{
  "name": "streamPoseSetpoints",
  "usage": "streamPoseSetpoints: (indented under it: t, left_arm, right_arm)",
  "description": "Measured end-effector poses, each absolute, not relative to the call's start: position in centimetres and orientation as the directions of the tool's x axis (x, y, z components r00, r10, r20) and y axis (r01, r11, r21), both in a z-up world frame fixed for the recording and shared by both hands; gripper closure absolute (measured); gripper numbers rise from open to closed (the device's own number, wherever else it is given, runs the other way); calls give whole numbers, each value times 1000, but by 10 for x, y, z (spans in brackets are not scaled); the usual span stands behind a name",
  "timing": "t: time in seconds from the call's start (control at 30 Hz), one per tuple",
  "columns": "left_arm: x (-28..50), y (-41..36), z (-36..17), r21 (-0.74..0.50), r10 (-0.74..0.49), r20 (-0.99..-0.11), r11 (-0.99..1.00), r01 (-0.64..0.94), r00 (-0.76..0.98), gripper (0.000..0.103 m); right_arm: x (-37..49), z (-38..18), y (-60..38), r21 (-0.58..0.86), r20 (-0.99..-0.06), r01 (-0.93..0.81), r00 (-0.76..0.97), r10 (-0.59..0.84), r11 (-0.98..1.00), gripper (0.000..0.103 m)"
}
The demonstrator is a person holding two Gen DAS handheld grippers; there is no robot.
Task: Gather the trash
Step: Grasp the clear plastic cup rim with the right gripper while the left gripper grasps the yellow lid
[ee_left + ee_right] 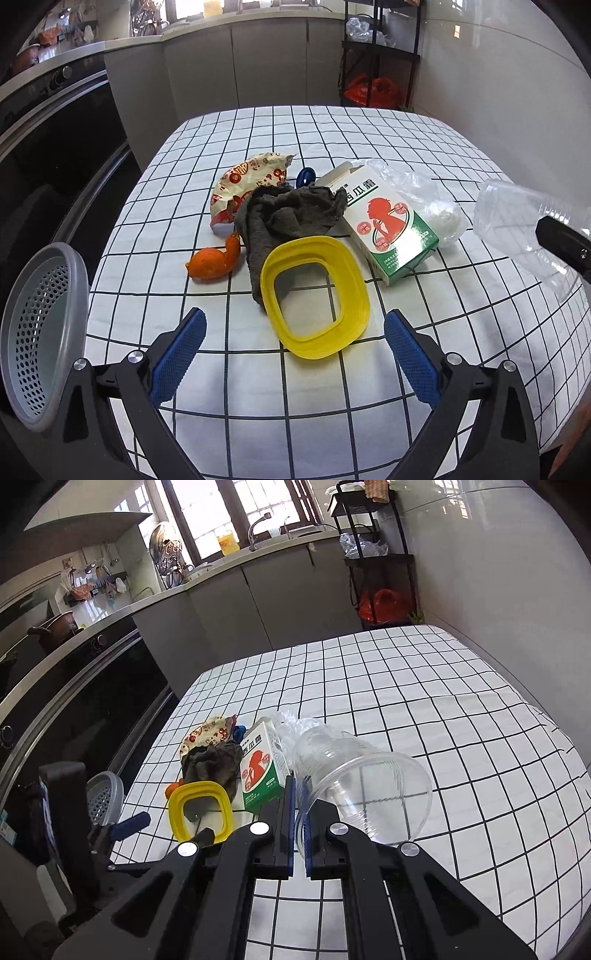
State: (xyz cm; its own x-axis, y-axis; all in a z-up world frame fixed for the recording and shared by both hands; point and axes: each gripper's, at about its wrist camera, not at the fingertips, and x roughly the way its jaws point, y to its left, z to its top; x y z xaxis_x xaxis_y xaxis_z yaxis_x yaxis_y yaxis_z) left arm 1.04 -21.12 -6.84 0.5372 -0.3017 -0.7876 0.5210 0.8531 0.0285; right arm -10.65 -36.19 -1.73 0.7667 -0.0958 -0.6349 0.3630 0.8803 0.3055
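Trash pile [295, 229] lying mid-table, twelve o'clock of left gripper [295, 350], jaws spread, empty. Clear plastic cup [354, 794] being pinched at rim by right gripper [299, 823]. Next: carrying cup toward grey basket [40, 332], nine o'clock.

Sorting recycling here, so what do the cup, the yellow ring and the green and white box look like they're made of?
Cup: thin clear plastic, glossy, see-through. Yellow ring: translucent plastic, smooth and shiny. Box: printed cardboard, probably, with folded edges.
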Motion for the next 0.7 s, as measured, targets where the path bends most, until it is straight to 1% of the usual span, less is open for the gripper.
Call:
streamPoseSetpoints:
  t: [0.2,0.43,0.53,0.6,0.67,0.7]
  left_arm:
    - [17,-220,-79,29,-278,-806,864,504,522,8]
    - [20,-234,-82,43,-259,-808,869,493,528,8]
    - [20,-239,-84,61,-244,-807,872,486,538,10]
    - [21,-241,-85,62,-238,-810,874,483,535,19]
    - [24,-242,-89,63,-230,-818,876,479,527,22]
    - [24,-242,-91,66,-222,-821,878,474,525,25]
  right_arm:
    - [-103,-22,-364,313,-649,371,755,-88,874,99]
    - [-101,-25,-372,330,-659,386,748,-82,861,99]
    - [-102,-26,-375,339,-658,386,749,-77,858,99]
    - [-103,-27,-376,345,-658,384,750,-72,856,99]
    - [-104,-27,-377,351,-656,380,752,-65,856,99]
    - [-104,-26,-377,352,-654,379,753,-64,856,99]
